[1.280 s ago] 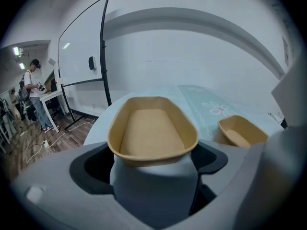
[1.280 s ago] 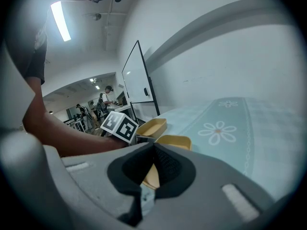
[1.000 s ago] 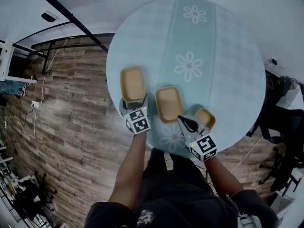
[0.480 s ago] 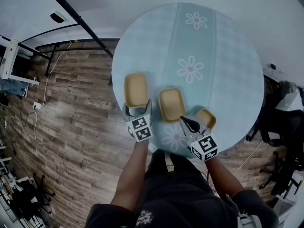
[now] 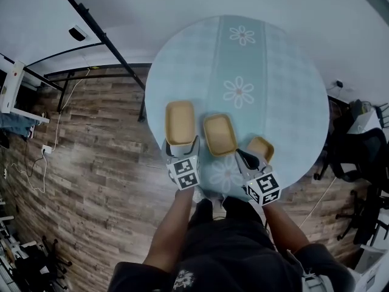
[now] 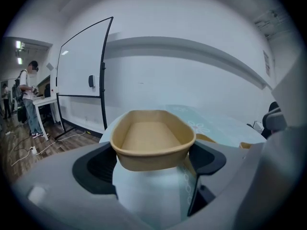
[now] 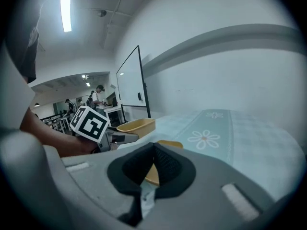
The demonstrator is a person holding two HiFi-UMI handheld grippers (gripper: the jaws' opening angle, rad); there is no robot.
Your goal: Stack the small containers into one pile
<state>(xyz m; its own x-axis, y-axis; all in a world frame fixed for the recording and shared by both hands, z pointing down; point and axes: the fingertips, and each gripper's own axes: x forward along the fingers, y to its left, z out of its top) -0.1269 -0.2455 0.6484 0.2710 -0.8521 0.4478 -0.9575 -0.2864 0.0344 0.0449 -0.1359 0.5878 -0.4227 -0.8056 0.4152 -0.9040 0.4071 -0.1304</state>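
Observation:
Three tan containers sit near the front edge of the round table (image 5: 273, 72). My left gripper (image 5: 182, 143) (image 6: 151, 159) is shut on the near end of the long left container (image 5: 180, 121) (image 6: 152, 138), which hangs slightly tilted just above the tabletop. The middle container (image 5: 219, 134) lies on the table right of it. A smaller container (image 5: 260, 148) rests at the front right. My right gripper (image 5: 243, 156) (image 7: 152, 150) is shut with nothing in it, hovering between the middle and small containers; a tan rim (image 7: 168, 143) shows behind its jaws.
The table has a pale blue cloth with a daisy runner (image 5: 238, 90). Wooden floor (image 5: 91, 163) lies to the left, and a whiteboard stand (image 6: 81, 61) is by the wall. Office chairs (image 5: 358, 151) stand at the right. A person (image 6: 29, 95) stands far off.
My left gripper has risen with the long container in its jaws and come a little closer to the middle container. My right gripper stays shut and has shifted only slightly.

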